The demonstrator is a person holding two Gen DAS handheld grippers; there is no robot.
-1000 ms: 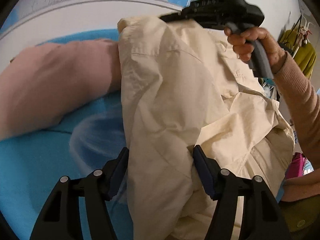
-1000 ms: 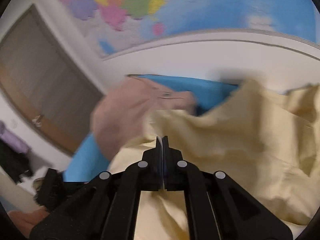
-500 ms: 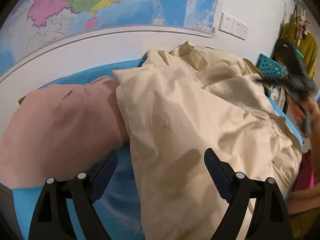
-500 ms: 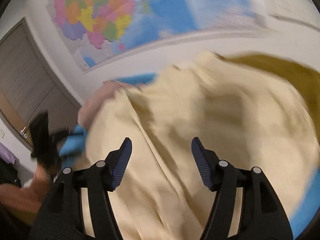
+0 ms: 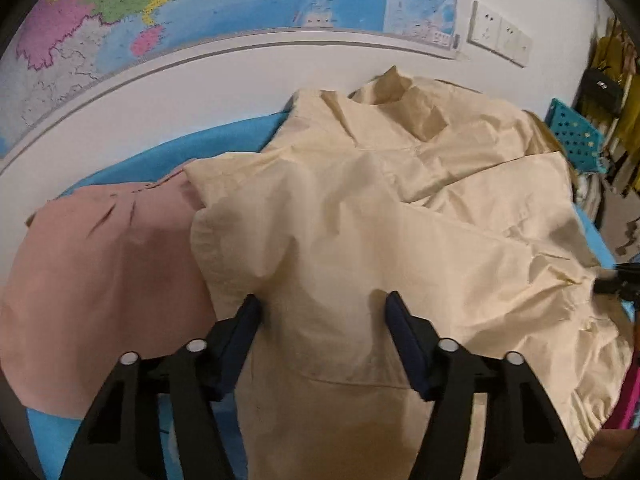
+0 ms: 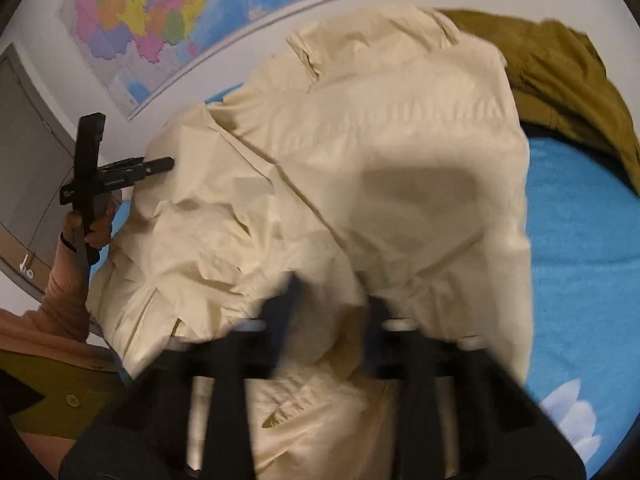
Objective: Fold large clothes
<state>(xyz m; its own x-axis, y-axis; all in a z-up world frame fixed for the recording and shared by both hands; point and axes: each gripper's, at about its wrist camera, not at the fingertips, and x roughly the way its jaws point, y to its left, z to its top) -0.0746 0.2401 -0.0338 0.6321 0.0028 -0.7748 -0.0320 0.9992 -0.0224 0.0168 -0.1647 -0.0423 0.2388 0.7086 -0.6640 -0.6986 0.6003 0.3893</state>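
A large cream shirt (image 5: pixel 400 208) lies crumpled on the blue bed sheet (image 5: pixel 180 152), collar toward the wall. My left gripper (image 5: pixel 322 320) is open, its jaws spread over the shirt's near part, holding nothing. In the right wrist view the same shirt (image 6: pixel 360 168) fills the middle. My right gripper (image 6: pixel 328 304) is blurred by motion; its jaws stand apart over the shirt's lower folds, gripping nothing. The left gripper also shows in the right wrist view (image 6: pixel 160 164), at the shirt's left edge.
A pink garment (image 5: pixel 104 272) lies left of the shirt, partly under it. An olive garment (image 6: pixel 560 80) lies at the far right. A map (image 5: pixel 200 8) hangs on the wall. A teal basket (image 5: pixel 576 136) and hanging clothes stand at the right.
The right gripper let go of the shirt and dropped from high above it to its lower right edge. The shirt settled flat on the bed. The left gripper stayed open and moved closer over the shirt.
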